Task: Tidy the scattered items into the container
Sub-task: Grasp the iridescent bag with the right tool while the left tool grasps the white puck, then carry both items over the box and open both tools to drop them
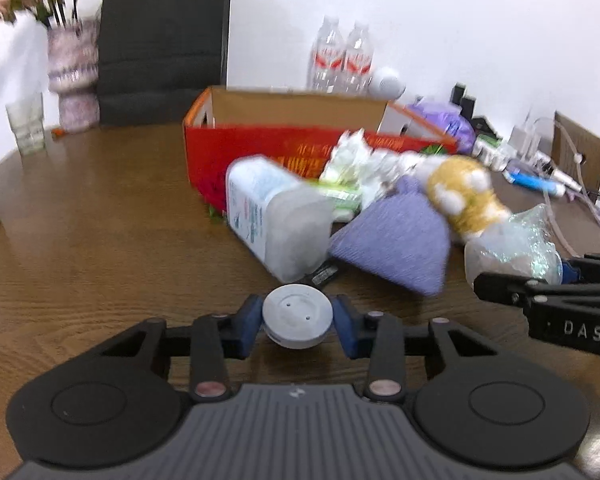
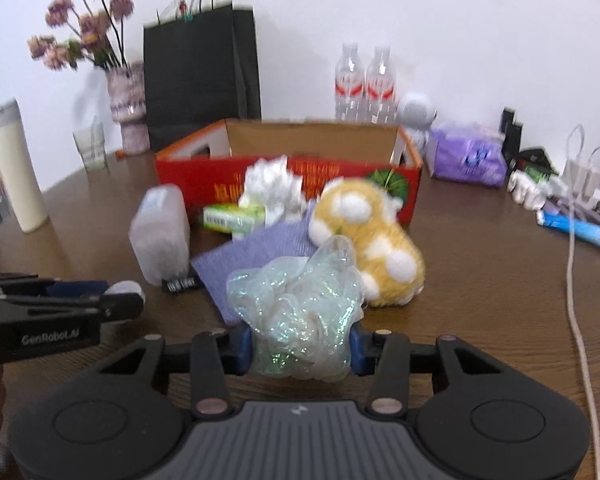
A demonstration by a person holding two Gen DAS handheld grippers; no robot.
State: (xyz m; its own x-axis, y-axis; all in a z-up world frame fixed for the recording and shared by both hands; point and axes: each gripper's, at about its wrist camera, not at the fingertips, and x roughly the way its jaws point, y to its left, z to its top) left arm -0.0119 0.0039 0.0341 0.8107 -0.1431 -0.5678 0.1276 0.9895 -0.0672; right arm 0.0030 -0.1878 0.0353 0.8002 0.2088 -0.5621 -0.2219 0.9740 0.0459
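Gripping both — left gripper (image 1: 298, 322) pinches a grey round cap (image 1: 298, 320), right gripper (image 2: 300, 346) squeezes the iridescent mesh pouf (image 2: 300, 312) (red box (image 2: 220, 184) beyond).

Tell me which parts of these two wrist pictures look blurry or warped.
Left wrist view: the lying bottle, purple cloth and yellow plush toy smear with motion blur, while the round grey disc stays sharp. Right wrist view: the shiny mesh puff and flowers are soft; fisheye bends the table edge.
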